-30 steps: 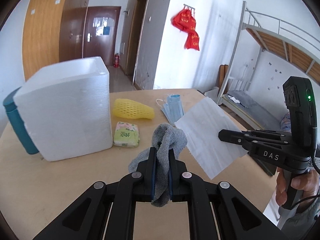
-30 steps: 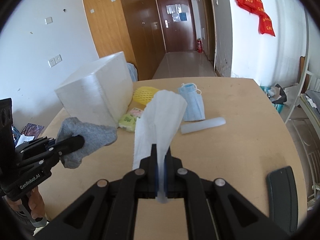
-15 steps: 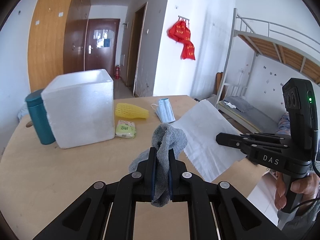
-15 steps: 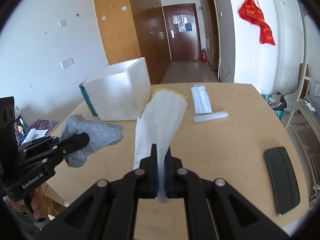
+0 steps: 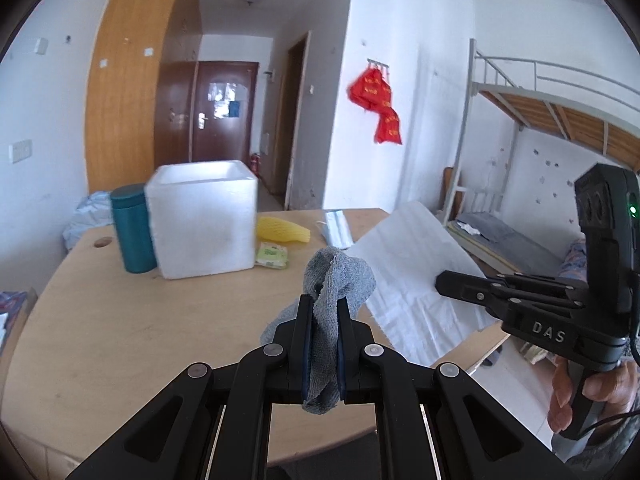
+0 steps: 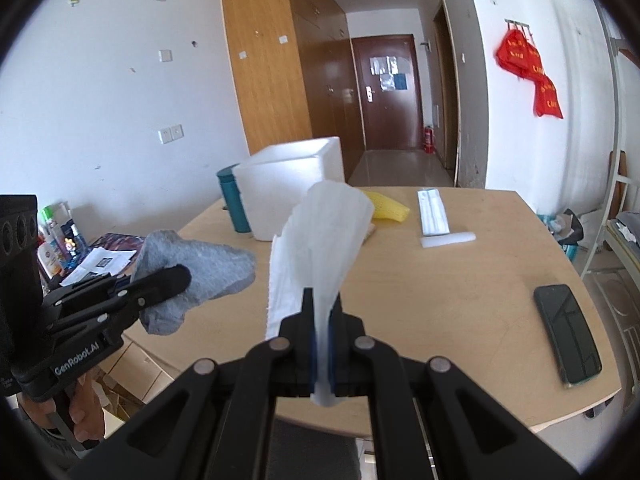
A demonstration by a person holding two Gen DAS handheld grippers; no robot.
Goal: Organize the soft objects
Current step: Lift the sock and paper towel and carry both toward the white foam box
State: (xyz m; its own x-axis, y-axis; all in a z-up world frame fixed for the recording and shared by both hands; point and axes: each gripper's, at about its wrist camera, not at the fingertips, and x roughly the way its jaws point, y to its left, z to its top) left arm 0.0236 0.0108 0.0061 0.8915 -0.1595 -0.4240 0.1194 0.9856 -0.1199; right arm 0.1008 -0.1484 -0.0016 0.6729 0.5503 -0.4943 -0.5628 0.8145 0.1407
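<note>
- Teal cylindrical canister [image 5: 133, 233] stood at far left of the light wooden desk [image 5: 120, 332], touching the white styrofoam box [image 5: 204, 220].
- Left gripper [image 5: 320, 344]: jaws clenched on a crumpled grey knit cloth [image 5: 334, 284], held in the air above the desk's near edge.
- Green-and-white tissue pack [image 5: 273, 255] lay just right of the box, yellow foam mesh sleeve [image 5: 283, 230] just behind it.
- Blue folded face mask [image 5: 338, 226] lay flat beyond the sleeve; a white foam cylinder [image 6: 448, 239] lay just in front of it, seen in the right wrist view.
- Right gripper [image 6: 321, 342]: jaws clenched on the lower edge of a white thin foam sheet [image 6: 316, 240], sheet standing up and curled, off the desk.
- Both grippers were side by side near the desk's front edge, cloth and sheet close but apart.
- Black smartphone [image 6: 567, 333] lay face up at the desk's right edge.
</note>
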